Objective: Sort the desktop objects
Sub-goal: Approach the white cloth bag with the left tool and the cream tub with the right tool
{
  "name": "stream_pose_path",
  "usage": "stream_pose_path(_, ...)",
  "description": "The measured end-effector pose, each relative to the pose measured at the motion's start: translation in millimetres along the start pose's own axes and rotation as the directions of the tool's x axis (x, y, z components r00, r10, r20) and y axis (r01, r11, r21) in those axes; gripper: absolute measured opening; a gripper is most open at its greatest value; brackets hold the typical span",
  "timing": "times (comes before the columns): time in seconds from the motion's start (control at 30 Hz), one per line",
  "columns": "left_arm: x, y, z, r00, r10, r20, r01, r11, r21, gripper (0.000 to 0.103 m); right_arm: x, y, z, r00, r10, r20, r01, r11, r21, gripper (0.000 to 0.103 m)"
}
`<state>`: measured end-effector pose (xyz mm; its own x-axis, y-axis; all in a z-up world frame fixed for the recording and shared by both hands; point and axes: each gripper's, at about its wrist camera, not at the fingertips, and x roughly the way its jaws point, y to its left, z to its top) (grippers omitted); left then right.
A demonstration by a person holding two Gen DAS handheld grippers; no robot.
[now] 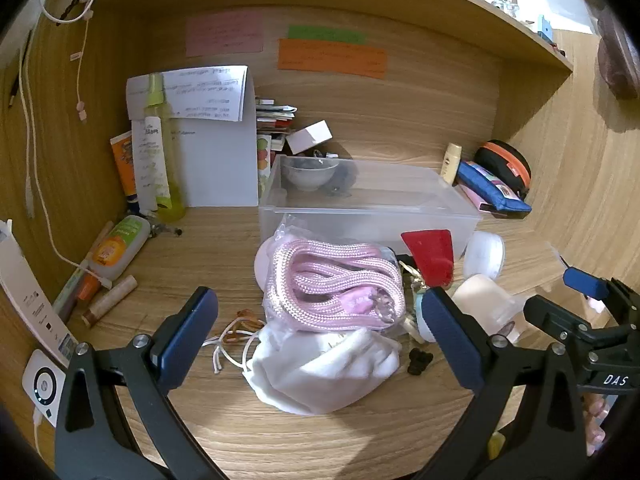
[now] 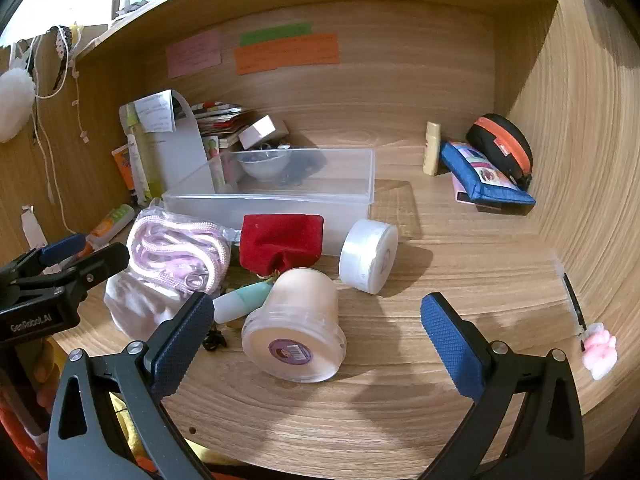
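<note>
A clear plastic box (image 1: 368,208) (image 2: 280,204) stands mid-desk with a small bowl (image 1: 310,174) behind it. In front lie a bagged pink rope (image 1: 336,284) (image 2: 176,248), a white cloth pouch (image 1: 324,368), a red pouch (image 1: 430,254) (image 2: 282,240), a white round case (image 2: 368,256), a cream jar on its side (image 2: 296,328) and a mint-and-white tube (image 2: 240,300). My left gripper (image 1: 320,336) is open over the rope and white pouch. My right gripper (image 2: 316,332) is open around the jar, not touching it.
Bottles and tubes (image 1: 154,152) stand at the back left, with papers (image 1: 216,136) and cards beside them. A blue pouch (image 2: 484,176) and black-orange case (image 2: 504,148) sit at the back right. A pen with a pink charm (image 2: 596,348) lies right. Cables (image 1: 48,208) hang left.
</note>
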<state>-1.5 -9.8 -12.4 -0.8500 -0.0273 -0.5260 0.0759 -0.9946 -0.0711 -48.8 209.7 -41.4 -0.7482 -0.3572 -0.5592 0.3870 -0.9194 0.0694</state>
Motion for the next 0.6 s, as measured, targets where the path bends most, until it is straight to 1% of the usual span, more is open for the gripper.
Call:
stream_pose_path(0.23, 0.2, 0.5, 0.0, 1.0, 0.002, -0.001, -0.002, 1.0, -0.002, 0.103, 0.8, -1.6, -3.1, 1.0, 0.017, -0.006, -0.016, 1.0, 0.014, 0.103)
stream_pose_path(0.6, 0.2, 1.2, 0.9, 1.0, -0.002, -0.007, 0.002, 1.0, 0.002, 0.103, 1.2, -4.5, -4.9, 1.0, 0.017, -0.012, -0.017, 1.0, 0.025, 0.103)
